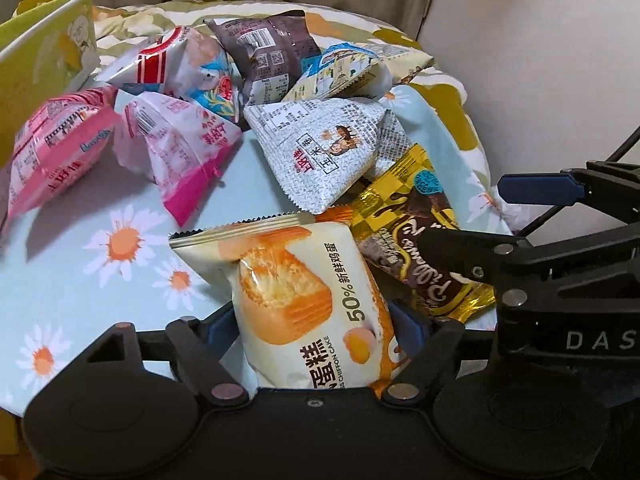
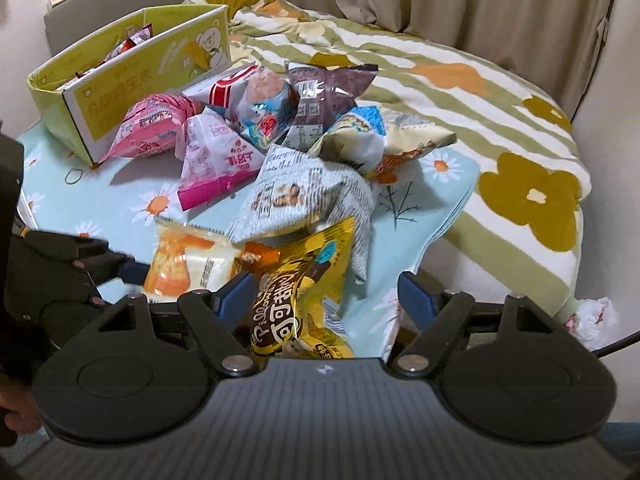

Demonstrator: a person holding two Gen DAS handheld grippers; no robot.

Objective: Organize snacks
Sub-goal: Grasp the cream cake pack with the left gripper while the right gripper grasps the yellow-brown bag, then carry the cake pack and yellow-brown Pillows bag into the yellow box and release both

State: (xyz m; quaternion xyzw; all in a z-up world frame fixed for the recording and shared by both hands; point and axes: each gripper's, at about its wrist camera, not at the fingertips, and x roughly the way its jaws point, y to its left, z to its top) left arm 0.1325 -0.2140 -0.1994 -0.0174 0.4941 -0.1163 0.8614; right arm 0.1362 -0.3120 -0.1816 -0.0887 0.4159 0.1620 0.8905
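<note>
Most snacks unsorted: left wrist view shows the pile (image 1: 256, 92) loose on the daisy cloth (image 1: 120, 248). Left gripper (image 1: 308, 320) angled down, fingers clamped on the chiffon cake packet (image 1: 296, 292).

Right wrist view: few packets inside the green box (image 2: 132, 80). Right gripper (image 2: 324, 300) tilted down, fingers apart astride the gold packet (image 2: 300, 280), right pad clear.

My left gripper (image 1: 312, 320) is clamping its pads together near me, while my right gripper (image 2: 326, 296) is gaping wide, both pitching downward.
</note>
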